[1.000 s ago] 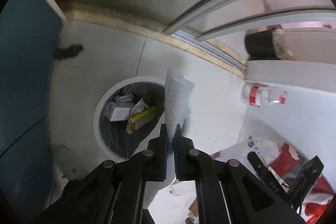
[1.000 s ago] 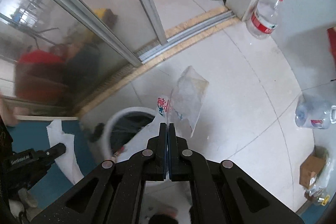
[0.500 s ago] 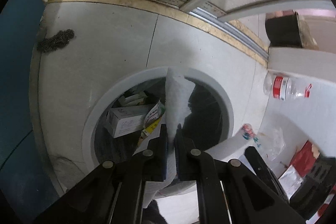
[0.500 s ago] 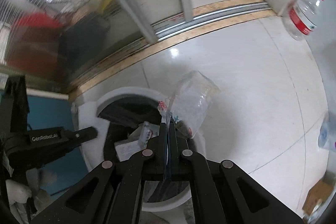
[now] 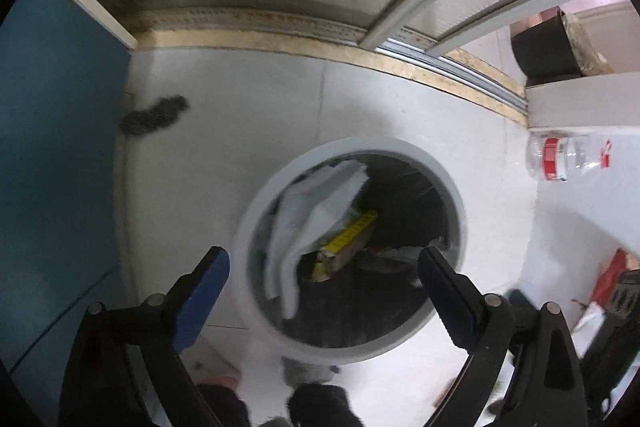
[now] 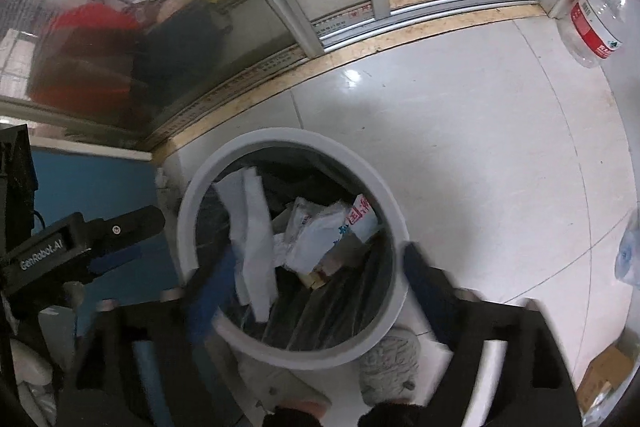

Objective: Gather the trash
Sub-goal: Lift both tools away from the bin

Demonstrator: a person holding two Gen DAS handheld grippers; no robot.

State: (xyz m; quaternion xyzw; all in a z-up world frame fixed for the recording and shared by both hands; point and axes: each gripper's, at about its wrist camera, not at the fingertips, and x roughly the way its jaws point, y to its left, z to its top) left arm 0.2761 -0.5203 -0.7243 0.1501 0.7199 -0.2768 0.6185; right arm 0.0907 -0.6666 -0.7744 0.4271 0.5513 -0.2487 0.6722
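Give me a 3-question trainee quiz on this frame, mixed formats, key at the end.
1. True or false: the left gripper is shut on the white paper.
2. Multiple choice: where is the white paper? A) on the floor by the blue wall B) inside the trash bin C) on the door track
3. Fill in: the right gripper is ____ above the bin.

Key
1. False: its jaws stand wide apart with nothing between them.
2. B: it lies in the bin with a yellow-edged package and, in the right wrist view, a printed plastic bag.
3. Open.
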